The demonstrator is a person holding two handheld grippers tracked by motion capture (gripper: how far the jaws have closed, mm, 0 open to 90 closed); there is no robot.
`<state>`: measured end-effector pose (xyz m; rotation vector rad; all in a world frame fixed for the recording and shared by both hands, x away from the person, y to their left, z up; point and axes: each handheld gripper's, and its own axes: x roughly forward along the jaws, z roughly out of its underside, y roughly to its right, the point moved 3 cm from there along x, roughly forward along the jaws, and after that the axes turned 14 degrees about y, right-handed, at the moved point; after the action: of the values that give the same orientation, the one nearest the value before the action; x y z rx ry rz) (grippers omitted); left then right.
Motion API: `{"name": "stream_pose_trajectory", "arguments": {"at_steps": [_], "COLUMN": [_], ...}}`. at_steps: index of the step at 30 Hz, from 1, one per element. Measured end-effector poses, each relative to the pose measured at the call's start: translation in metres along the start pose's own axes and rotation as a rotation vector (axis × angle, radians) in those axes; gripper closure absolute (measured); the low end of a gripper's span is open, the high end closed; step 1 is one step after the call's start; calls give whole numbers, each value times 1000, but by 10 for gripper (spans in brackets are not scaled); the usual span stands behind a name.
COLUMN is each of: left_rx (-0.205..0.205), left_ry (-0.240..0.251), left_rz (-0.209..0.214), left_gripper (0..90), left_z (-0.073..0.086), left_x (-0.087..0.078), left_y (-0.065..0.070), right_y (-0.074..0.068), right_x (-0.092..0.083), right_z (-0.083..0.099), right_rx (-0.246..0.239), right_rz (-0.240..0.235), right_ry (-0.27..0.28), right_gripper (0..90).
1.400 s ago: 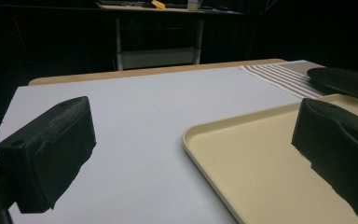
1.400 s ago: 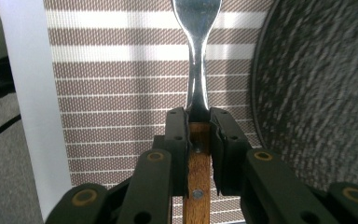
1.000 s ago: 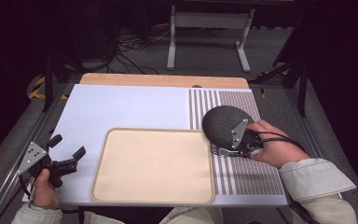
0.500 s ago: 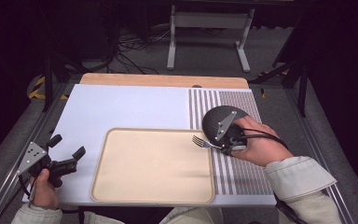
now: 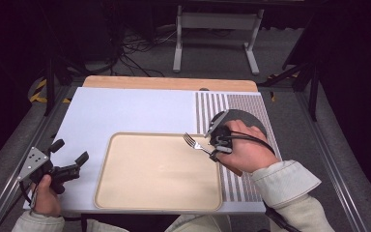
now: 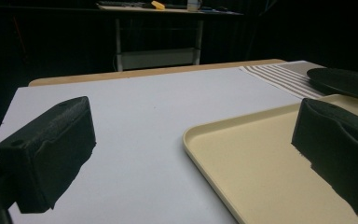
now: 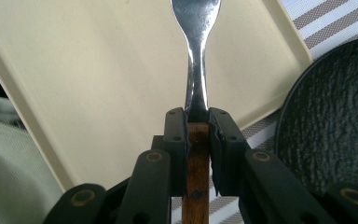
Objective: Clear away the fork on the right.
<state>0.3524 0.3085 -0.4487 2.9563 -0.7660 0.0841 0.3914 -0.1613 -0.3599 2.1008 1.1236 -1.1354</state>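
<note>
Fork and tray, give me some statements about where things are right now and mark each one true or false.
1. The right claw is shut on the fork. True.
2. The fork's tines point out over the tray. True.
3. The left claw is shut on the tray's edge. False: it is open, holding nothing, over the white mat left of the tray.
4. The dark plate lies in the tray. False: it sits on the striped mat, to the tray's right.
5. The fork has a wooden handle. True: brown wood shows between the right claw's jaws in the right gripper view.
</note>
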Motion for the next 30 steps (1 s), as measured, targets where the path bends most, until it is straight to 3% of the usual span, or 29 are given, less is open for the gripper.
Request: {"name": "stream_pose_trajectory", "arguments": {"at_steps": [2,7,8,12,16,30], "left_rx": [-1,0,2,0,0,-2], "left_ry": [1,1,1,0,0,2], "left_rz": [-1,1,1,2,2,6], "left_gripper": [0,0,0,0,0,0], "left_z": [0,0,0,0,0,-1], "left_x": [0,0,0,0,0,0], "left_y": [0,0,0,0,0,0], "right_y": [-3,-6,-7,-10,-13,-15], "right_x": [3,7,9,12,16,32], "right_z": [-2,-5,-6,-7,-9,-8], "right_rx": [61,111,142,194,307,444], "right_rz": [-10,-12,-13,-6,-26,3], "right_ry": [5,1,-1,2,0,-19], "right_gripper": [781,780,780,780,780,780]}}
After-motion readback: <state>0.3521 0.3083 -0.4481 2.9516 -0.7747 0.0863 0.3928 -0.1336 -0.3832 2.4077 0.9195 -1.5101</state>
